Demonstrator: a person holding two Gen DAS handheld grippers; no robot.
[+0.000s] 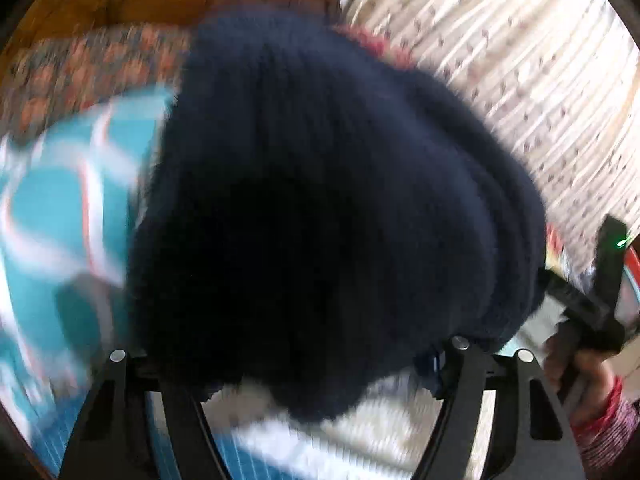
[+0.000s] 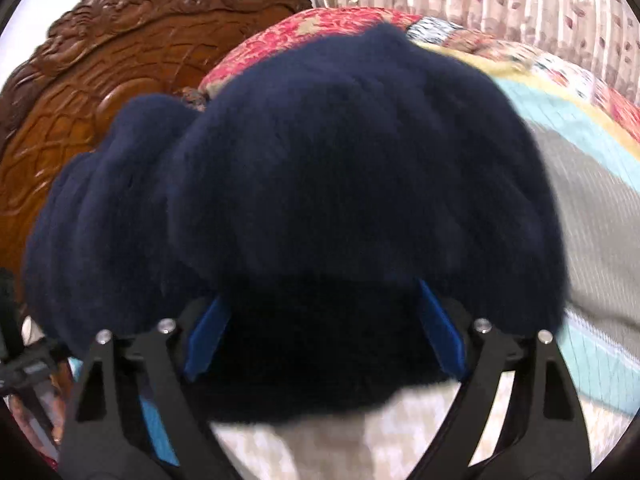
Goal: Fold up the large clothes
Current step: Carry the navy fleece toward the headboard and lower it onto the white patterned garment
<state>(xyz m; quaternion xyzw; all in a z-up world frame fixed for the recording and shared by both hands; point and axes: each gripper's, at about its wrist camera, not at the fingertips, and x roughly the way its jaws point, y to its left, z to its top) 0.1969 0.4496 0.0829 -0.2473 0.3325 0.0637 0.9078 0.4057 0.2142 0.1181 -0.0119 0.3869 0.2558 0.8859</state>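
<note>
A dark navy knit garment (image 1: 320, 184) fills the middle of the left wrist view and hangs bunched over my left gripper (image 1: 288, 360), hiding its fingertips; its jaws look closed on the cloth. In the right wrist view the same navy garment (image 2: 328, 200) is bunched between the blue pads (image 2: 208, 336) of my right gripper (image 2: 324, 336), which stand wide apart with the cloth filling the gap between them. The other gripper, held in a hand, shows at the right edge of the left wrist view (image 1: 592, 304).
A bed with a teal, white and patchwork quilt (image 1: 60, 220) lies under the garment, also in the right wrist view (image 2: 580, 160). A carved wooden headboard (image 2: 80, 100) stands at the left. A patterned curtain (image 1: 540, 80) hangs at the right.
</note>
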